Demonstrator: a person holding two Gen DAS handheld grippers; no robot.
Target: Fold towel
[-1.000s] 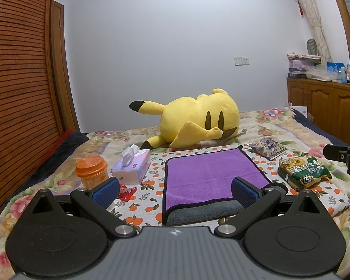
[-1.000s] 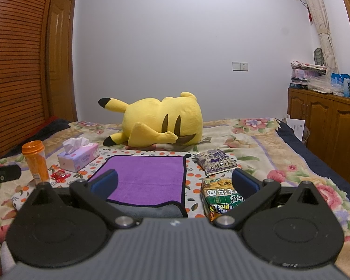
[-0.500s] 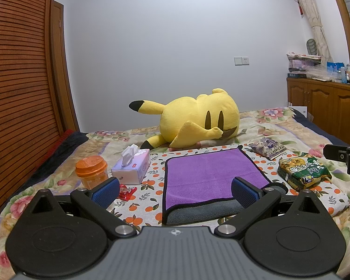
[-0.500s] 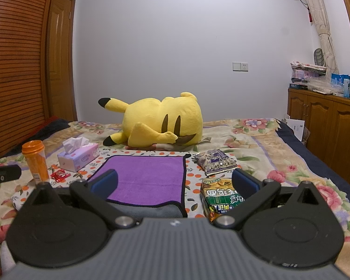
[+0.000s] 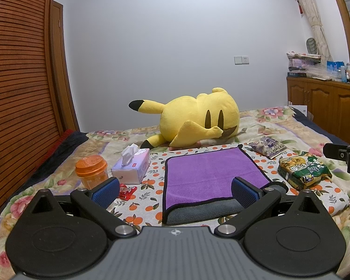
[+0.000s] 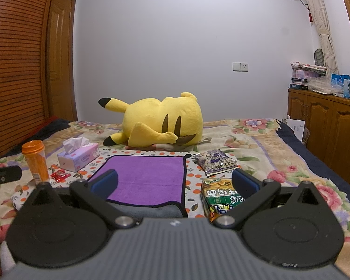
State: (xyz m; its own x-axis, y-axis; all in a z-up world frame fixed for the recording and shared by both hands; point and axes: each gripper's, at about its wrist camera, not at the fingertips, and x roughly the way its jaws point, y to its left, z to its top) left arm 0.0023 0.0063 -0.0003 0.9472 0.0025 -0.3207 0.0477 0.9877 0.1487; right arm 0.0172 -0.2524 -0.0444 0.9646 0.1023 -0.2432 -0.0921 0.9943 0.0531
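The purple microfibre towel with black piping and grey underside lies flat on the orange-print cloth spread over the floral bed, already doubled over once, with the grey layer showing along its near edge. Both grippers hover low over the near end. The left gripper has its jaws spread wide and holds nothing; the right gripper is likewise wide open and empty. Neither touches the towel yet.

Risks, judged from the layout:
- The green snack packet sits just beside the towel's right edge and under the right gripper's right pad; a sloppy descent likely pinches or shoves the packet instead of fabric.
- The red candy wrapper lies near the left gripper's left pad, so the same snag is possible there.
- The layered near edge may get pinched through one layer only, so the fold peels open on lift.
- The soft bed gives under pressure, so the jaws may also catch the print cloth below.
- The orange-lidded plastic jar and white tissue box stand left of the towel; a wide sweep could tip the jar.
- The yellow plush toy lies beyond the far edge and limits a forward fold.
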